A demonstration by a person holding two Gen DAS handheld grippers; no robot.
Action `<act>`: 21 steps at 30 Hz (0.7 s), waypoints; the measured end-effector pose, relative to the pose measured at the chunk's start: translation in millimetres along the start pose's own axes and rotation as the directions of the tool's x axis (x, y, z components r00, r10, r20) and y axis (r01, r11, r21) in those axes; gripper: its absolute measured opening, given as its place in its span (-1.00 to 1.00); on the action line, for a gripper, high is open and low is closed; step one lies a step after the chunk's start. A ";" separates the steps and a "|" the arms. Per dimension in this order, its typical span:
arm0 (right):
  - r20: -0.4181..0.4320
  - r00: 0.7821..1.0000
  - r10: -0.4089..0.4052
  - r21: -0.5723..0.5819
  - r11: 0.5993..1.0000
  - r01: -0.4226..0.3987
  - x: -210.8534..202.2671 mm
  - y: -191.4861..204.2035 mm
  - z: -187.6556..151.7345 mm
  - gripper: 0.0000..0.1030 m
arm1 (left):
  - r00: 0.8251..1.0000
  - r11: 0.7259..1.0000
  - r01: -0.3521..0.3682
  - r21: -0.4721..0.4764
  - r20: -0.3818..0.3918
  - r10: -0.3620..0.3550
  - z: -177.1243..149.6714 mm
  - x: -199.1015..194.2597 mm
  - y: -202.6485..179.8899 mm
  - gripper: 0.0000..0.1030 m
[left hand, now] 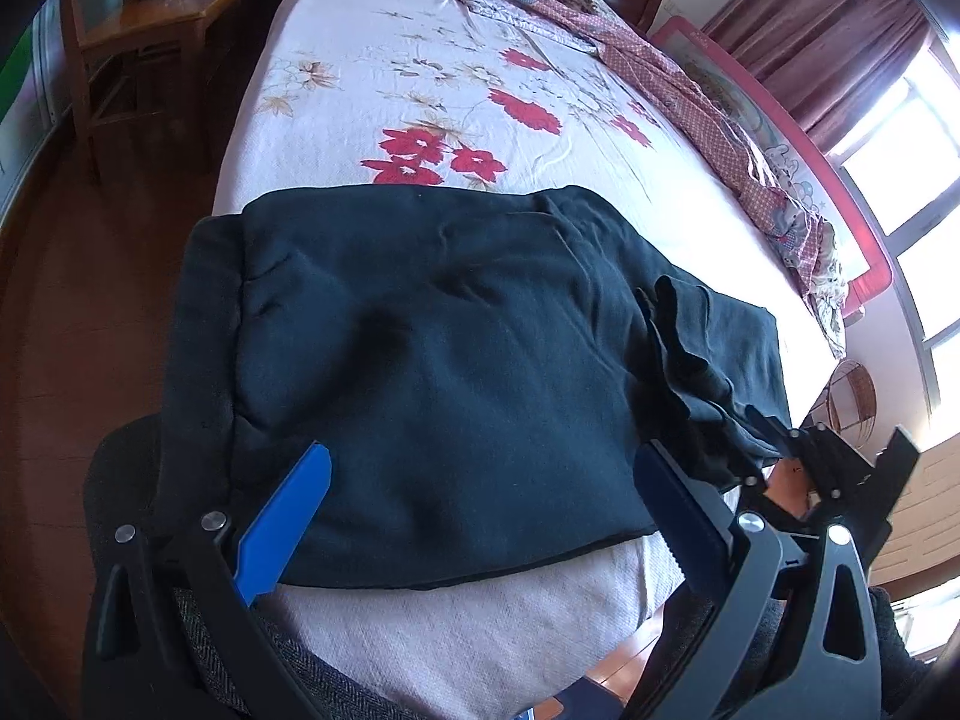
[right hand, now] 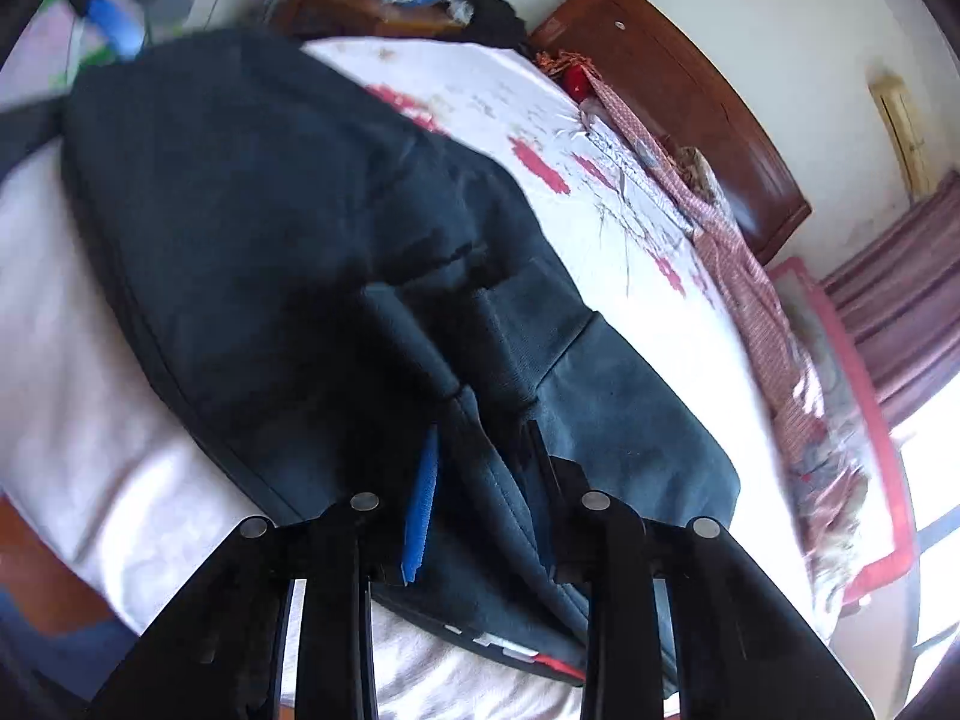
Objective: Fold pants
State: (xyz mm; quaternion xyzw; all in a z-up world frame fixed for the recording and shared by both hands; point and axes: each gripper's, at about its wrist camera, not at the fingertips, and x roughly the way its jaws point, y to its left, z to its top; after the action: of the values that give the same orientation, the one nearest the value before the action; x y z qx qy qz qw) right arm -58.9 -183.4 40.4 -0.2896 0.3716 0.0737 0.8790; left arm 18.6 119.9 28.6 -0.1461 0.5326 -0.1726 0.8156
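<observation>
Dark navy pants (left hand: 432, 372) lie folded in a thick bundle near the bed's front edge. My left gripper (left hand: 480, 480) is open, its blue fingers (left hand: 288, 516) spread wide on either side of the bundle's near part. In the left wrist view my right gripper (left hand: 798, 450) shows at the right, at the bundle's bunched right end. In the right wrist view the pants (right hand: 270, 228) fill the frame, and my right gripper (right hand: 480, 456) is shut on a raised fold of the fabric (right hand: 474, 420) between its blue pads.
The bed (left hand: 420, 78) has a white sheet with red flowers. A pink patterned blanket (left hand: 690, 96) runs along its far right side by a pink guard rail (left hand: 840, 204). A wooden chair (left hand: 144, 42) stands at the left. A dark wooden headboard (right hand: 690, 102) is behind.
</observation>
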 end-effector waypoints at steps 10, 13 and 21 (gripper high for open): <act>-0.156 0.987 -0.049 0.042 0.997 0.057 47.4 -7.6 -25.8 -0.46 | 1.000 1.000 0.017 0.011 0.000 -0.017 1.1 1.4 -4.7 0.96; -0.112 0.989 -0.099 0.020 0.995 0.102 40.1 -3.7 -25.6 -0.46 | 1.000 1.000 0.005 0.012 0.008 -0.005 0.0 -1.1 -0.2 0.96; -0.031 0.993 0.117 0.410 0.907 -0.095 0.0 -49.0 -5.5 -0.46 | 0.997 0.983 -0.023 -0.182 0.068 0.036 -4.2 -26.4 66.3 0.96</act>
State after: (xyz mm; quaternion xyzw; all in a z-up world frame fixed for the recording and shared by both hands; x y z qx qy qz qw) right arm -45.4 -226.7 59.6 -0.0815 0.4179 0.0343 0.9042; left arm 13.3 190.7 20.6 -0.2176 0.5189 -0.1059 0.8198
